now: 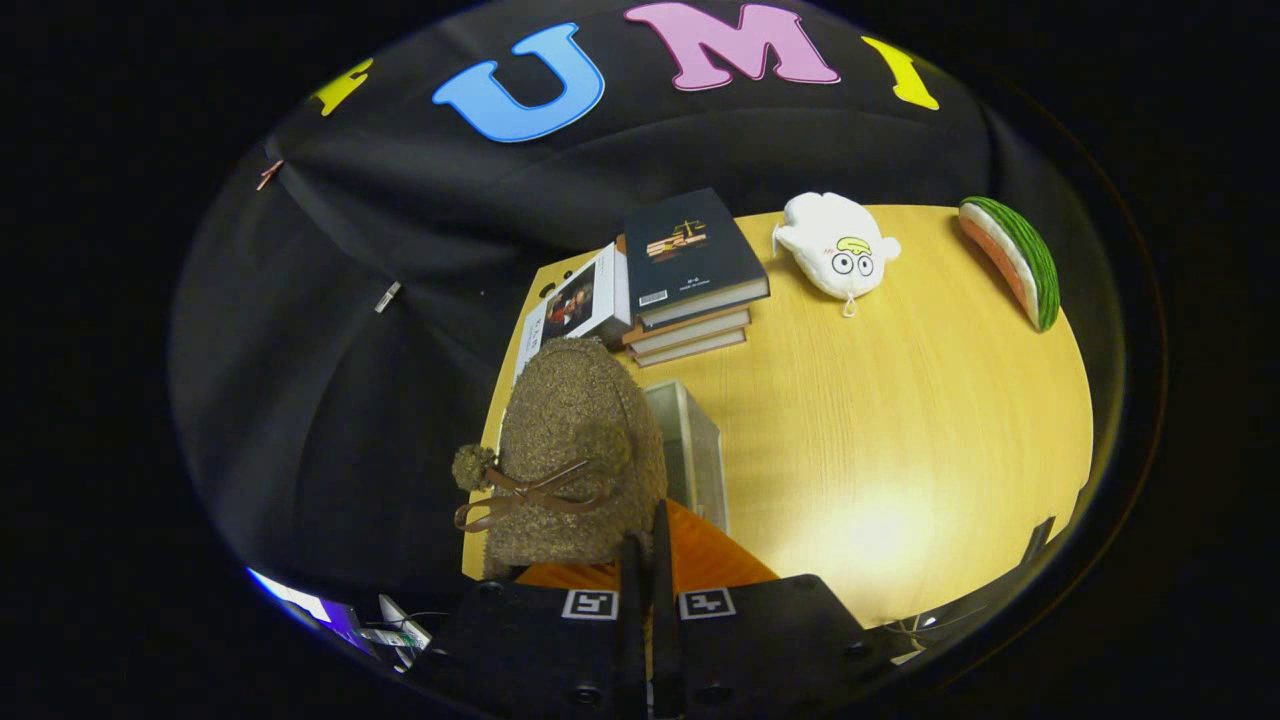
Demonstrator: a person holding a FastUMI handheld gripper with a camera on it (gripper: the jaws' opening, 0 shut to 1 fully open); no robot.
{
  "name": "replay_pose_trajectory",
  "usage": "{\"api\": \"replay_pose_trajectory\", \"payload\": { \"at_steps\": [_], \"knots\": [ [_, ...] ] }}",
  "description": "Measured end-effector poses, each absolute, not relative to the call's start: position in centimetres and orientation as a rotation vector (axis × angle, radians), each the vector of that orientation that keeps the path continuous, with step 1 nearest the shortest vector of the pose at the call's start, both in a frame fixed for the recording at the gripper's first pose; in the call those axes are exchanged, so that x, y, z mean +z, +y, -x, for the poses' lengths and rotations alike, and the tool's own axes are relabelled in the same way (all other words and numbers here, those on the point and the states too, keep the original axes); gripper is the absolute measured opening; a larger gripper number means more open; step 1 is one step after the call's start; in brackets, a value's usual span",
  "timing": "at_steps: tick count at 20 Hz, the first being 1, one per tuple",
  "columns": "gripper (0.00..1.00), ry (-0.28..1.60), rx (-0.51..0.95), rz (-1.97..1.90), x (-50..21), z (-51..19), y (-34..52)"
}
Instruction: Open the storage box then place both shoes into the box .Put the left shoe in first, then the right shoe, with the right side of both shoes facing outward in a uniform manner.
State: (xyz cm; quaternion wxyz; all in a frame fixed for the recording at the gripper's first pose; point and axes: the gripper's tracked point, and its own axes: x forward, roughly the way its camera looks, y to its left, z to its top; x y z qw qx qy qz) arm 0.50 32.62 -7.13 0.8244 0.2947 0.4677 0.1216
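The gripper (647, 560) points down toward the table (900, 420), its fingers drawn close together on the back edge of a fuzzy brown shoe (575, 450), which looks pinched between them, though the contact is hard to see. The shoe hangs upright with its bow and pompoms facing us, just beside the clear storage box (690, 450). Beyond lie stacked books (690, 270), a white plush toy (835, 255) and a watermelon slice (1015, 260).
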Motion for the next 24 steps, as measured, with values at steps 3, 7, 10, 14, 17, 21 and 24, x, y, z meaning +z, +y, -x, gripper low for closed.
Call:
{"api": "replay_pose_trajectory", "payload": {
  "at_steps": [3, 7, 10, 14, 17, 21, 24],
  "knots": [
    [0.07, 1.020, 0.226, -0.571, -8.9, -0.5, 34.1],
    [0.08, 1.071, 0.155, -0.498, -12.2, 0.1, 34.8],
    [0.08, 1.094, 0.131, -0.470, -13.4, 0.7, 35.0],
    [0.08, 1.068, 0.104, -0.414, -13.7, 0.4, 34.2],
    [0.15, 1.055, 0.120, -0.392, -13.5, 0.4, 34.7],
    [0.32, 1.008, 0.159, -0.393, -11.9, 0.3, 35.3],
    [0.74, 0.949, 0.181, -0.344, -11.0, -0.2, 34.8]
  ]
}}
